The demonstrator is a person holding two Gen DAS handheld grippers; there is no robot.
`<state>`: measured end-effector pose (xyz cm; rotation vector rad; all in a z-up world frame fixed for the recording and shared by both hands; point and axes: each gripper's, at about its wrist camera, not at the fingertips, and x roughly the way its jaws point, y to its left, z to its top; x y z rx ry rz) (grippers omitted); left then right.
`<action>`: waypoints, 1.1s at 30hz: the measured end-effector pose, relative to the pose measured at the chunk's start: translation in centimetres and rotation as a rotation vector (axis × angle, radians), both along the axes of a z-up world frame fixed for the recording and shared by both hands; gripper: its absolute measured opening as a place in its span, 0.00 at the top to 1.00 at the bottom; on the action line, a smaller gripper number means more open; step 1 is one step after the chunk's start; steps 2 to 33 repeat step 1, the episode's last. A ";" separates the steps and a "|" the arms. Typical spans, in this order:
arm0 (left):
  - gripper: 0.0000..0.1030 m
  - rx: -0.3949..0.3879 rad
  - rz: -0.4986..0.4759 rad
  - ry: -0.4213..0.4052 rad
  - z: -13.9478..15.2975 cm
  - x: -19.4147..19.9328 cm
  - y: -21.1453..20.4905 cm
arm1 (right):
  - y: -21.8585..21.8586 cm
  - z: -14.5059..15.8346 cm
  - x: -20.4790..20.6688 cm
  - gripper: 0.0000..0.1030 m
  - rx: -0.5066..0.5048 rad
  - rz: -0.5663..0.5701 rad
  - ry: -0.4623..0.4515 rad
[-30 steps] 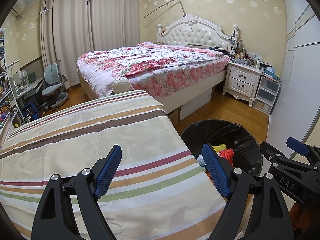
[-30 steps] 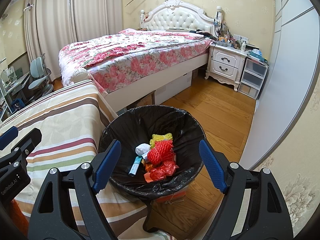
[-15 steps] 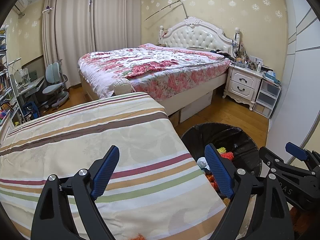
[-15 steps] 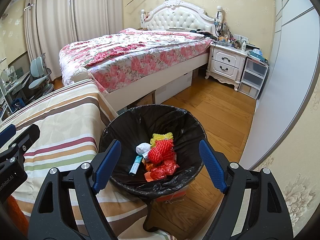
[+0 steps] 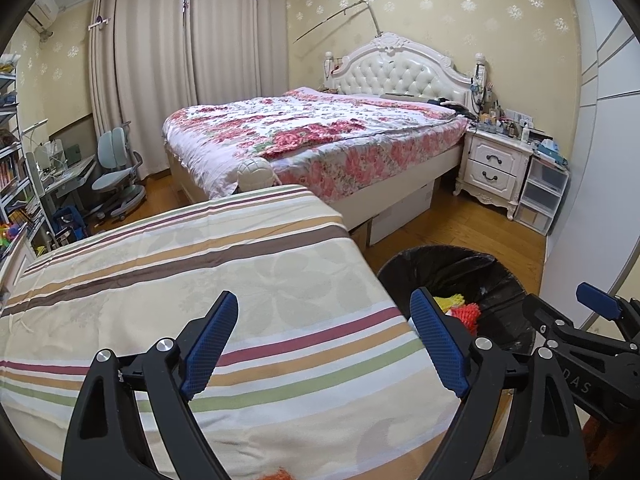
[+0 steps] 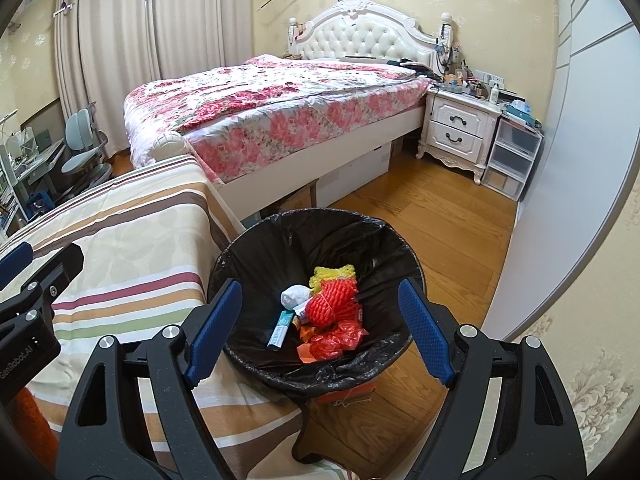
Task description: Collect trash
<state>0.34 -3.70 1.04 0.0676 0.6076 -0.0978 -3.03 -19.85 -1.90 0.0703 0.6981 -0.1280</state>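
A black-lined trash bin [image 6: 256, 256] stands on the floor beside the striped cloth surface [image 6: 132, 248]. In it lie red and yellow foam nets [image 6: 330, 304], a white crumpled wad [image 6: 295, 295] and a small blue tube [image 6: 279, 330]. My right gripper [image 6: 320, 332] is open and empty, right above the bin. My left gripper [image 5: 324, 344] is open and empty over the striped cloth [image 5: 200, 280], with the bin [image 5: 492, 276] to its right. A bit of something orange [image 5: 276, 474] shows at the bottom edge of the left wrist view.
A bed with a floral cover [image 5: 320, 136] stands behind the striped surface. A white nightstand [image 6: 460, 128] and plastic drawers [image 6: 512, 156] are at the right by a white wardrobe wall [image 6: 560, 160]. A desk and chair [image 5: 116, 184] are at the far left.
My left gripper has tilted and drawn back a little, so the room sits lower in its view and an orange bit appears at the bottom edge. My right gripper has stayed still over the bin.
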 end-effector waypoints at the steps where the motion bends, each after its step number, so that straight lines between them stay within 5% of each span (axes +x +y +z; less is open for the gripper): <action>1: 0.17 -0.004 0.010 0.009 -0.1 0.3 0.3 | 0.3 0.0 0.1 0.24 0.000 0.008 0.002; 33: 0.17 -0.004 0.010 0.009 -0.1 0.3 0.3 | 0.3 0.0 0.1 0.24 0.000 0.008 0.002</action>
